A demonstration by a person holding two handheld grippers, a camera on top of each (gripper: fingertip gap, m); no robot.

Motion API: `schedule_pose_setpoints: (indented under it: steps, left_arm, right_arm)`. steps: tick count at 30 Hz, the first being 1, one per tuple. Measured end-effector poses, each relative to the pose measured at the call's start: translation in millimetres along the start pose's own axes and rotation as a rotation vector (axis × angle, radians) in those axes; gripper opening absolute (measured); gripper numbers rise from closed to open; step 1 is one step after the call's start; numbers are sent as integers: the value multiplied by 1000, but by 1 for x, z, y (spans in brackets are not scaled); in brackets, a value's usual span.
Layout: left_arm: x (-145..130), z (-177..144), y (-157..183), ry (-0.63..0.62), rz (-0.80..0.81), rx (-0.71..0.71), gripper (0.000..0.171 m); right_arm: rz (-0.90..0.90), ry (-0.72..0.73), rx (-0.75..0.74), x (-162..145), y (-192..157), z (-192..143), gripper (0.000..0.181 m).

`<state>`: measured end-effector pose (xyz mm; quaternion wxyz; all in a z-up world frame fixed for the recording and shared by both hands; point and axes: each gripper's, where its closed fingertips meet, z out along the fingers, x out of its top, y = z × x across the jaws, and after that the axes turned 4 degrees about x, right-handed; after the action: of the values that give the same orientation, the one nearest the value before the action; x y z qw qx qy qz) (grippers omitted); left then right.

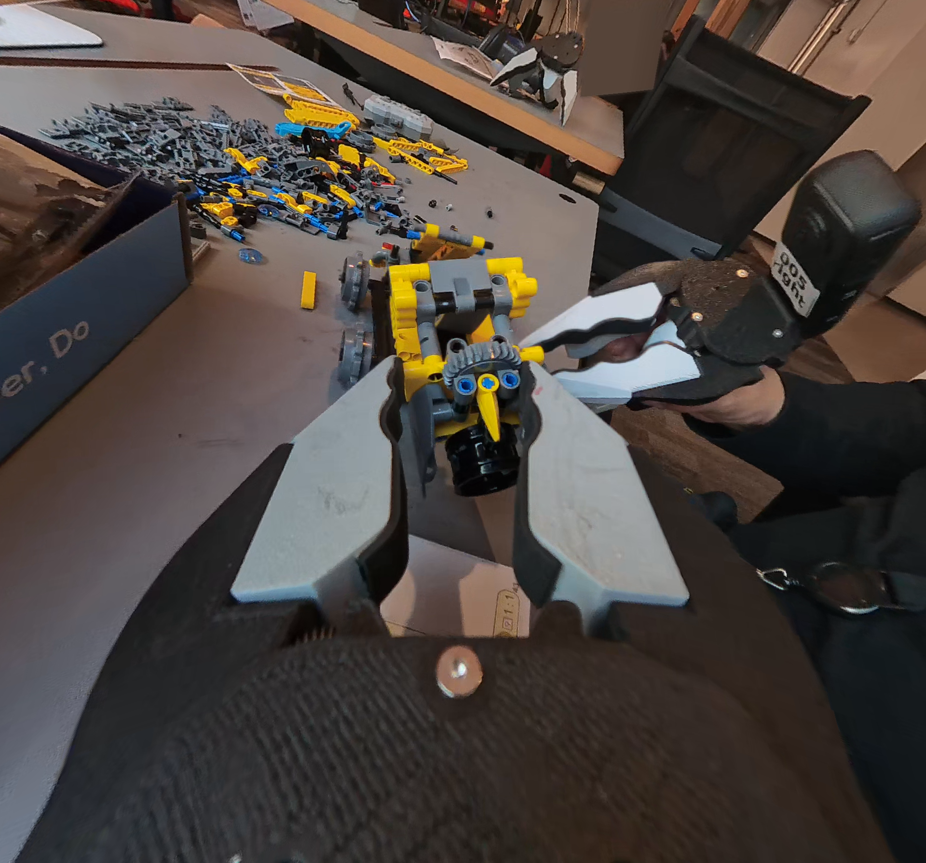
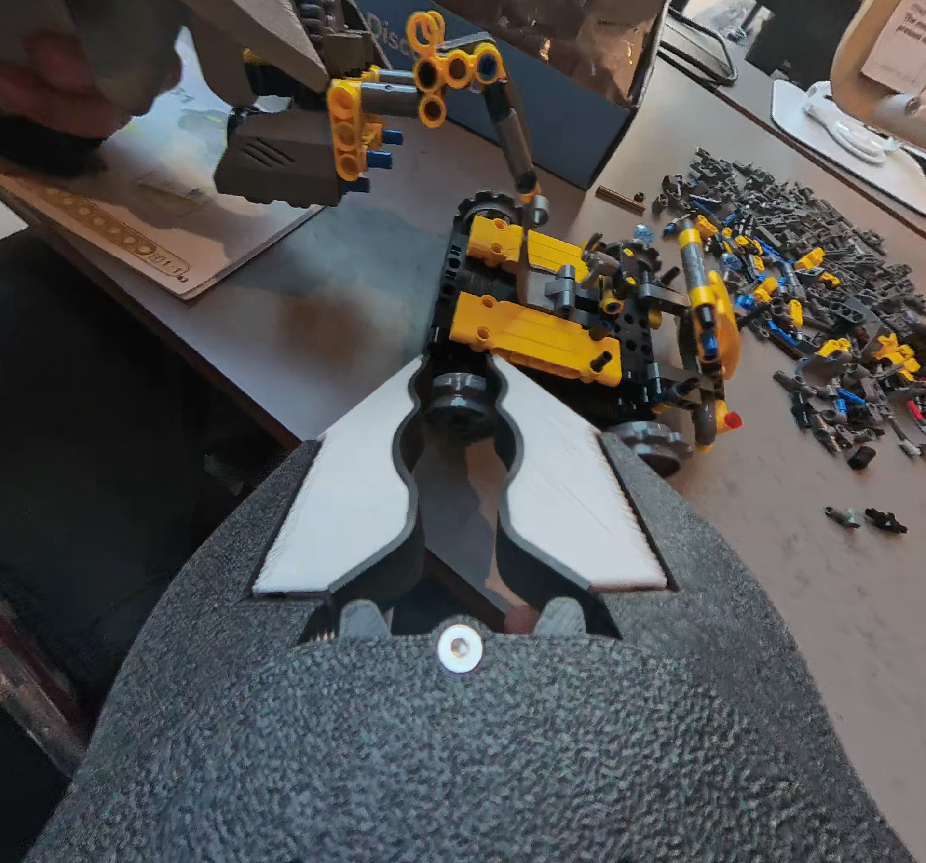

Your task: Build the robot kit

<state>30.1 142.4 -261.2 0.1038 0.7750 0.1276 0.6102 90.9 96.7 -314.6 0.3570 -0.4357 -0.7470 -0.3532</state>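
My left gripper point(image 1: 463, 378) is shut on a yellow and grey brick sub-assembly point(image 1: 481, 388) with a grey gear and a black hub, and holds it above the table. It also shows at the upper left of the right wrist view point(image 2: 320, 57), where the sub-assembly point(image 2: 345, 127) hangs over a booklet. A yellow and black brick chassis point(image 2: 531, 328) stands on the grey table point(image 2: 351, 298); its grey wheels point(image 1: 356, 283) show in the left view. My right gripper point(image 2: 457, 365), also in the left wrist view point(image 1: 538, 360), has its jaws closed against a dark grey chassis wheel point(image 2: 456, 408) at the table's edge.
A pile of loose grey, yellow and blue pieces point(image 1: 240, 173) point(image 2: 801, 278) lies beyond the chassis. A dark blue cardboard box point(image 1: 90, 298) point(image 2: 551, 102) stands beside it. An instruction booklet point(image 2: 150, 218) lies at the near edge. A loose yellow beam point(image 1: 308, 290) lies on the table. A black chair point(image 1: 726, 137) stands off the table. The grippers' ends are close to 10 cm from one another.
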Motion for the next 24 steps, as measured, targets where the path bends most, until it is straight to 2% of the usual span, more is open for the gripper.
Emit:
schedule_pose_setpoints:
  steps: [5,10,14,18,21,24]
  left_arm:
    - [1,0,8,-3,44,-7,43]
    - [10,6,25,42,21,-40,43]
    - [9,20,44,56,64,-42,43]
    - [7,34,50,63,198,69,42]
    - [-1,44,60,44,316,106,42]
    - [-17,50,60,-16,350,128,43]
  right_arm:
    - [-19,-21,14,-14,18,-17,20]
    - [-8,-46,-17,-31,51,-41,19]
    - [115,49,23,-21,48,-54,21]
    - [297,176,182,-1,22,-60,21]
    - [401,209,283,3,11,-56,23]
    - [337,197,167,-1,34,-56,23]
